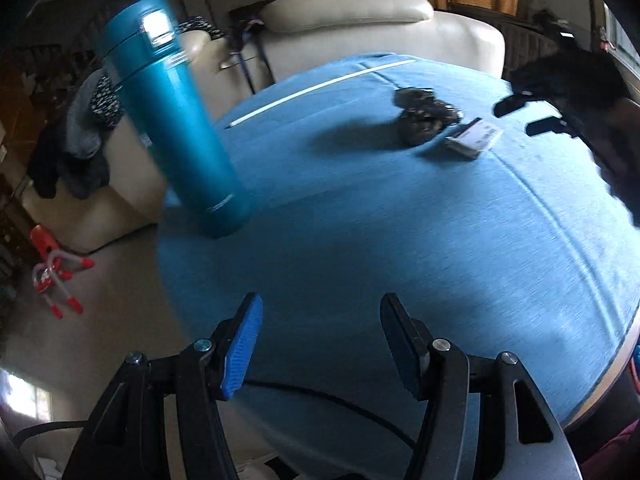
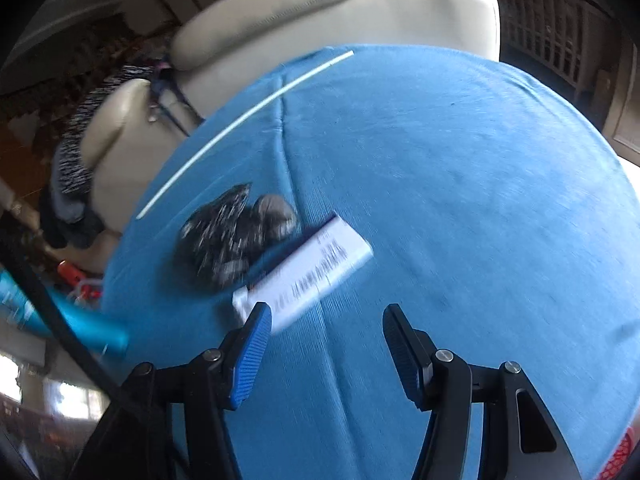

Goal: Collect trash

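Blue-clothed bench [image 2: 460, 200] set before a cream leather armchair [image 2: 320, 20]; white strip [image 2: 244, 120] lying across the cloth towards the far edge.

Item 1: small white carton [image 2: 310, 270], printed text on its face. Lies flat on the cloth, directly ahead of the right gripper [image 2: 326, 354], one corner just beyond the left-hand pad. Judged light, thin-walled and easily crushed; smooth card, likely to slide on the cloth if nudged. Best taken across the short width, near the middle, with gentle closing.

Item 2: dark crumpled wad [image 2: 232, 236], speckled; wrapper or bag, cannot tell which. Touching the carton's far side, ahead and left of the right gripper's jaws. Judged very light, soft, springy. Any bunched fold serves as a hold.

Item 3: teal flask [image 1: 172, 120], upright near the bench edge, ahead and left of the left gripper [image 1: 320, 346]. Rigid, smooth, probably heavy; likely not trash.

Left gripper: jaws partly apart, nothing between, over bare cloth; both trash items well ahead and to the right.

Right gripper: jaws partly apart, nothing between; gap appears wide enough for the carton's short side.

Heavy motion blur in both views; print on carton unreadable.
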The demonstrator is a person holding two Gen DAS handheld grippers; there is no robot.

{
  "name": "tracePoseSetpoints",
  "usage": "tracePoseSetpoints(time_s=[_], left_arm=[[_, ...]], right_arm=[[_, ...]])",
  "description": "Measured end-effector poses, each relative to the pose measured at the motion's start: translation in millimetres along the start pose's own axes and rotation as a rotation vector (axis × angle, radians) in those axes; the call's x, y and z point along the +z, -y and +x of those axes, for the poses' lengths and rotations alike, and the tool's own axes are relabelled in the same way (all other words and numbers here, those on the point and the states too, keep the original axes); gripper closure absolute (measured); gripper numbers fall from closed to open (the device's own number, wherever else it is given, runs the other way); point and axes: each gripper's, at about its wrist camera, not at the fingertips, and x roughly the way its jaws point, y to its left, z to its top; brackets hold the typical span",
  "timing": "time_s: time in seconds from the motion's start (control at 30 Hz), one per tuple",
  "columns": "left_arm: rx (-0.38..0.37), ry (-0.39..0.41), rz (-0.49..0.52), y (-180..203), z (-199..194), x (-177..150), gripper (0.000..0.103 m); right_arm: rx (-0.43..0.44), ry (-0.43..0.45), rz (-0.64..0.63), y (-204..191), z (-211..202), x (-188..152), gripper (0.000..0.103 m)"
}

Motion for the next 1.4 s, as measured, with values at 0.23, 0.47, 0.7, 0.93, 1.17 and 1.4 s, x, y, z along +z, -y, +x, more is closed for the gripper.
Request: tracePoseSetpoints(time_s=[0.23,0.47,0.7,0.93,1.17,1.4], left_arm=[[0.021,-0.011,-0.044,-23.1,-1.6,-12.9,0.04],[0.009,-0.003,-0.055,-29.6,2.7,-5.0,0.04],[-0.082,0.055,-0.041,-8.6,6.6,40.8,0.026],[-0.135,0.099,0.047,41.3,45.7,124.4,0.023],[-0.229,-0.007,0.047,78.0,113.5,198.9,0.023],[-0.262,-0.142,0.07,117.0,171.0,214.2,0.023]], right_arm=[[-0.189,-0.114,0.087,-34.2,67.2,26.3,0.035],[-0.276,-0.083,-0.138,-67.5,73.7,5.4,0.042],[-0.176,-0.086,-0.165,-36.8,38.8,-24.6,0.051],[-0.11,-0.059,-0.194,15.9,-15.5,-71.6,0.052],[-0.108,0.002,-0.184,71.9,-62.6,-105.5,0.052],[-0.095,0.023,-0.096,110.8,-73.4,-121.9,0.051]])
